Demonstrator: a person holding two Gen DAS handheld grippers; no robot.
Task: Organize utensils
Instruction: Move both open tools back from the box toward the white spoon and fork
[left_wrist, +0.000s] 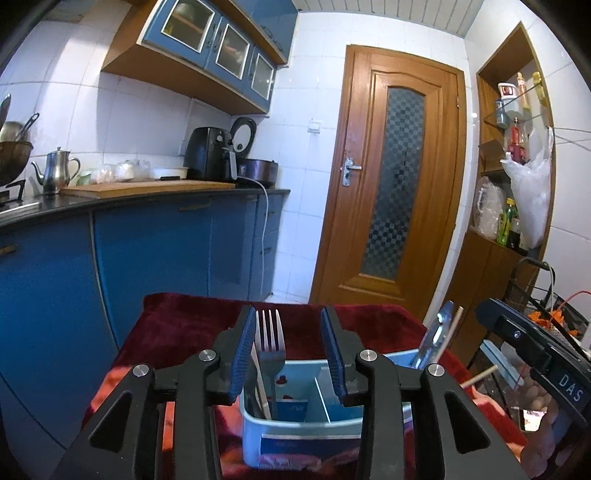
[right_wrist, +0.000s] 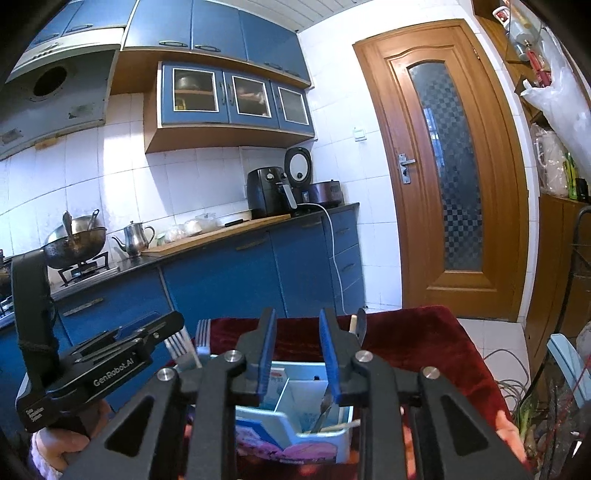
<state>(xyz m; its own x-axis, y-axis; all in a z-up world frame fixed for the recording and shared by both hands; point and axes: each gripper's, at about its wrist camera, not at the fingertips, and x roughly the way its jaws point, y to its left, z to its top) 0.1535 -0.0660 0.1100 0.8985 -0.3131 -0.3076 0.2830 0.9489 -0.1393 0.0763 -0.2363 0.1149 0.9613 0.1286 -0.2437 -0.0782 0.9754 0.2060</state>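
A light blue divided utensil box (left_wrist: 295, 424) stands on a table with a dark red cloth (left_wrist: 184, 317). A metal fork (left_wrist: 270, 343) stands upright in its left compartment, beside a white stick. A spoon (left_wrist: 436, 336) and a wooden chopstick (left_wrist: 452, 328) stand in the right compartment. My left gripper (left_wrist: 289, 350) is open and empty just above the box, with the fork between its fingers close to the left pad. My right gripper (right_wrist: 297, 354) is open and empty above the box (right_wrist: 295, 417). Two forks (right_wrist: 195, 343) show at its left, the spoon (right_wrist: 325, 406) inside.
The other gripper's body sits at the right edge of the left view (left_wrist: 535, 358) and at the left of the right view (right_wrist: 103, 369). Blue kitchen cabinets (left_wrist: 147, 251) and a counter with appliances lie behind. A wooden door (left_wrist: 391, 177) and a shelf stand at right.
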